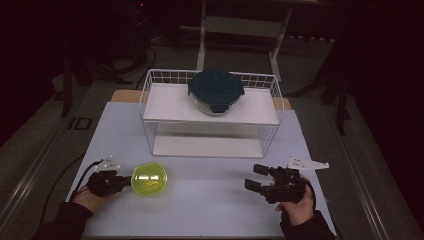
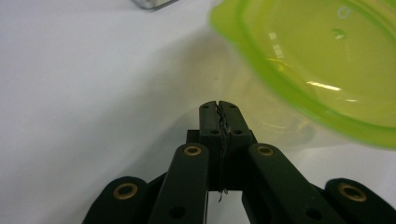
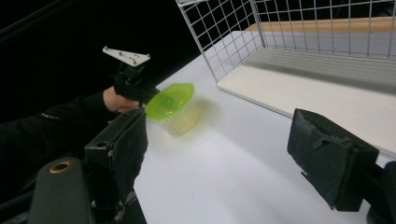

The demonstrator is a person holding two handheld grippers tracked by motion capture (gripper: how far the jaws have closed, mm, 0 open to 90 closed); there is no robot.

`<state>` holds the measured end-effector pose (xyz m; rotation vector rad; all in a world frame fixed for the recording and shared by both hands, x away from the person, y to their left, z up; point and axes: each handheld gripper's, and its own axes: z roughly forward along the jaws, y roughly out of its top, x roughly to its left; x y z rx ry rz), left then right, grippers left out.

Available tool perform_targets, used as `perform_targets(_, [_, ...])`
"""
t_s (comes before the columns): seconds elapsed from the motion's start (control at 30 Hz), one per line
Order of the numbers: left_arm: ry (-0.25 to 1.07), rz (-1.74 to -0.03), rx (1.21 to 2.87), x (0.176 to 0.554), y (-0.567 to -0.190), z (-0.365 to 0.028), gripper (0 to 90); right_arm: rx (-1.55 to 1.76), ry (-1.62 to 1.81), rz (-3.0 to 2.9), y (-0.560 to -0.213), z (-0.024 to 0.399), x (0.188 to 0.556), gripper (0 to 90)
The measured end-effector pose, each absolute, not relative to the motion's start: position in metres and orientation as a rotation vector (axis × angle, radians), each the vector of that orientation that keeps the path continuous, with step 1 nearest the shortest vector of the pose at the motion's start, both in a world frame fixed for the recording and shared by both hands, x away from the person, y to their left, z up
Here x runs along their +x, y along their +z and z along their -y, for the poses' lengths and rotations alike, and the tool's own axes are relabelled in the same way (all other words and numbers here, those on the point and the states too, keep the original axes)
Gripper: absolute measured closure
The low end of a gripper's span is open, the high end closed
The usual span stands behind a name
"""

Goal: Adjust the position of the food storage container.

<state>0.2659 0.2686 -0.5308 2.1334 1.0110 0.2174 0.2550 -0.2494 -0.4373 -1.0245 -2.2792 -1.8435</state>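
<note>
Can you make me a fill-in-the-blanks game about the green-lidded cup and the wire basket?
1. The lid of the small container on the table is coloured ____.
2. The jaws of the left hand-held gripper are ____, with nothing between them.
3. The round container with the dark lid sits on the ____ shelf of the white wire rack.
4. The jaws of the right hand-held gripper stand ____.

Missing words: green; shut; upper; open

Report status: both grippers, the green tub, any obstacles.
Left gripper shut, beside green tub. Right gripper open, empty. Tub lidded, upright on table. Nothing in the way.
</note>
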Motion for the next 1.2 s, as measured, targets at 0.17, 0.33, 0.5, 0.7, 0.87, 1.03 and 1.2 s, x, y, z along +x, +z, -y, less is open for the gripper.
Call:
perform_targets(0.17, [0.204, -0.996, 2.146, 0.265, -0.529, -0.262, 88.8, -1.022, -1.846, 2.282, -0.436, 0.249, 0.254, 19.6])
perform_targets(0.33, [0.194, -0.964, 2.169, 0.261, -0.529, -0.250, 88.7, -1.031, -1.850, 2.279, -0.436, 0.250, 0.255, 19.7])
perform_targets(0.5, [0.161, -0.916, 2.192, 0.258, -0.530, -0.236, 88.7, -1.028, -1.851, 2.288, -0.436, 0.249, 0.254, 19.8])
perform_targets(0.7, [0.200, -0.963, 2.186, 0.268, -0.530, -0.241, 88.7, -1.036, -1.854, 2.299, -0.435, 0.251, 0.253, 19.7])
perform_targets(0.87, [0.222, -0.987, 2.156, 0.275, -0.530, -0.246, 88.7, -1.055, -1.857, 2.346, -0.435, 0.252, 0.252, 19.8])
perform_targets(1.03, [0.188, -0.954, 2.155, 0.276, -0.530, -0.240, 88.7, -1.092, -1.846, 2.385, -0.439, 0.255, 0.253, 19.7])
perform_targets(1.2, [0.169, -0.925, 2.177, 0.270, -0.530, -0.231, 88.7, -1.106, -1.845, 2.409, -0.440, 0.256, 0.253, 19.7])
